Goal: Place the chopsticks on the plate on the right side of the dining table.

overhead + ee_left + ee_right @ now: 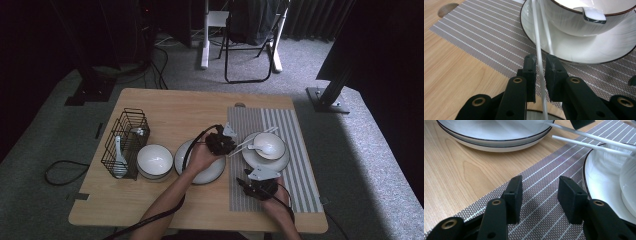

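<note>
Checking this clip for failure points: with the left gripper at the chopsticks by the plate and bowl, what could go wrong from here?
1. The left gripper has only one chopstick between its jaws, with a slight gap; the second chopstick lies outside and may be left behind or knocked.
2. Both sticks lean on the plate rim; they could roll off onto the striped mat.
3. The bowl with its spoon sits close; a sweep could jostle it.

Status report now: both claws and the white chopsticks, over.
Left claw open around one thin white chopstick. Right claw open, empty, over striped grey placemat. Nothing in the way.
</note>
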### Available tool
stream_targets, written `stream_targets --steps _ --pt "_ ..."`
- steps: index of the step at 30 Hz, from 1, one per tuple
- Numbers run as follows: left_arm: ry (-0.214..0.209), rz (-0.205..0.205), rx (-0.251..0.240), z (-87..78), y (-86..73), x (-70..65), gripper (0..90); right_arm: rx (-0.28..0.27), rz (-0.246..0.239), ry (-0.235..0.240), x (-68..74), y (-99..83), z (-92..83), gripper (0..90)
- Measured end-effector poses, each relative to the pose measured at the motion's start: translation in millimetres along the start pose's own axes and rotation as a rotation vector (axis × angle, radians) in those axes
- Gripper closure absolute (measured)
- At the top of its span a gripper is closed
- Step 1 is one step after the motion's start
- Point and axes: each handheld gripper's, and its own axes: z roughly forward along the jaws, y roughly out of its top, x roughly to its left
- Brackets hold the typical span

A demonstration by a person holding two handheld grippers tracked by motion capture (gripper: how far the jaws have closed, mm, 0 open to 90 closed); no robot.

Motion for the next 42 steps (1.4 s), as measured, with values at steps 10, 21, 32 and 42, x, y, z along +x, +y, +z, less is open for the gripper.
stream_targets --steps 10,21,32,42 --pt "-0.007 -0.005 0.024 -0.4 -8.6 -0.4 80.2 0.000 0.000 -0.001 0.0 -0.1 -0.2 54.5" --pt "-0.025 0.002 0.037 3.5 -8.5 -1.4 85.4 -0.003 -0.002 -0.002 0.0 -0.2 -0.3 54.5" --pt "-0.025 -0.006 0.036 8.9 -3.7 -0.9 85.9 -0.001 -0.001 -0.002 0.3 -0.1 -0.3 54.5" --pt "-0.040 -0.026 0.043 15.5 -4.8 0.9 86.0 0.002 0.003 -0.002 0.4 -0.3 -0.5 54.5"
